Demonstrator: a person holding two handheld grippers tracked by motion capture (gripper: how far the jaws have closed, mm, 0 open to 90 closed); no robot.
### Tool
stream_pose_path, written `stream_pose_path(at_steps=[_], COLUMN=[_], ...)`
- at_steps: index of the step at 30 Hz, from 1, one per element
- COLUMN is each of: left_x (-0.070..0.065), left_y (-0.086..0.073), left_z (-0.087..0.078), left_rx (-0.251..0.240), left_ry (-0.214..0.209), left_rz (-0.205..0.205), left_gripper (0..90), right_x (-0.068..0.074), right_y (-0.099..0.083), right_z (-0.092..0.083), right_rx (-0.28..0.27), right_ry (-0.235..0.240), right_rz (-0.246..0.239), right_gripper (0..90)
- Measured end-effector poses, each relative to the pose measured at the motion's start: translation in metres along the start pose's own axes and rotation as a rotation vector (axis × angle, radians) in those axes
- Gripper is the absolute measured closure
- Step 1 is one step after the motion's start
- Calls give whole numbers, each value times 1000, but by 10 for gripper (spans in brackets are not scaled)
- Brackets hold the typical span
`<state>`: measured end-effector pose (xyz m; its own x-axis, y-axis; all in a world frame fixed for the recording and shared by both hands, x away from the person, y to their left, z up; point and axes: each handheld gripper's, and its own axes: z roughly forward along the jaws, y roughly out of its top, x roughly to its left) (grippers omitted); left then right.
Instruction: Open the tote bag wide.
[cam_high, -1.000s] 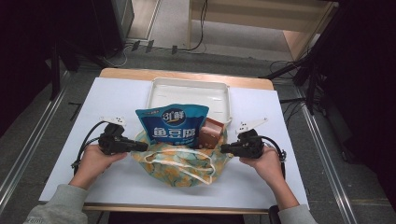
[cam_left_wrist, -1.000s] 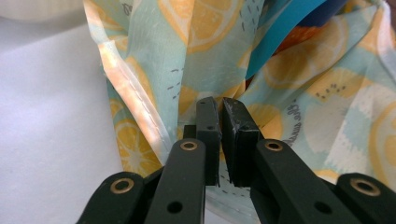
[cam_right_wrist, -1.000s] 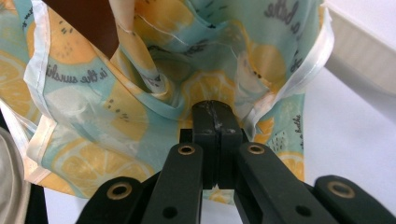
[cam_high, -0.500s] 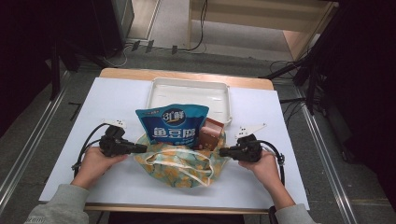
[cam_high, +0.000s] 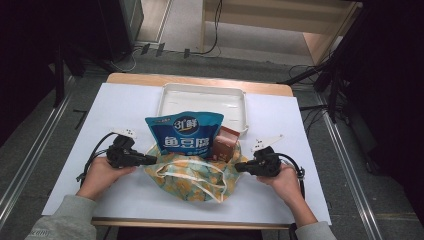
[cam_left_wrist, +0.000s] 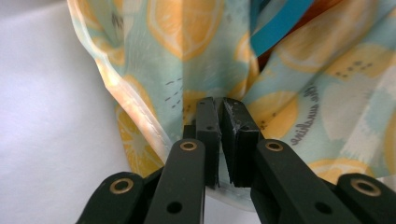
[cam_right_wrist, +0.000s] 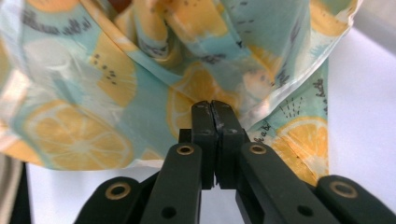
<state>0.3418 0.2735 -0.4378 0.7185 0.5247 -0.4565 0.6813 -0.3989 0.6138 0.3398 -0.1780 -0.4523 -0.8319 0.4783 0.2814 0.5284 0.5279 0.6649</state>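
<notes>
A cloth bag with a yellow lemon print lies on the white table cover near the front. A blue snack pouch and a brown carton stand upright in its far part. My left gripper is shut on the bag's left edge; in the left gripper view the pads pinch a fold of the printed cloth. At the bag's right edge my right gripper is also shut, its jaws pressed together on the cloth. Both point inward at the bag.
A white rectangular tray stands just behind the pouch, toward the table's far edge. White bag handles lie looped on the cloth in front. Bare table cover stretches to the left and right of the bag.
</notes>
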Motion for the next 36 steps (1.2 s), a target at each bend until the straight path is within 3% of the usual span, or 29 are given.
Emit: stream_pose_path(at_steps=[3,6,13,20,28,36], left_x=[-7,-11,-26,-42,-56,-58], left_y=[4,6,16,26,34,36], left_z=[-13,-18,-27,-30,-28,-14], left_rx=[-32,-35,-35,-22,-28,-3], left_ry=[-1,-4,-22,-27,-44,-51], left_rz=[32,45,82,134,175,192], left_gripper=[846,834,759,632,456,385], right_x=[3,6,16,32,43,47], right_y=[2,4,16,34,44,46], right_z=[-14,-20,-34,-53,-52,-39], right_rx=[-41,-56,-59,-73,-82,-56], right_ry=[1,4,0,8,22,45], right_rz=[8,4,-22,-85,-121,-127], right_gripper=[894,879,803,712,599,504])
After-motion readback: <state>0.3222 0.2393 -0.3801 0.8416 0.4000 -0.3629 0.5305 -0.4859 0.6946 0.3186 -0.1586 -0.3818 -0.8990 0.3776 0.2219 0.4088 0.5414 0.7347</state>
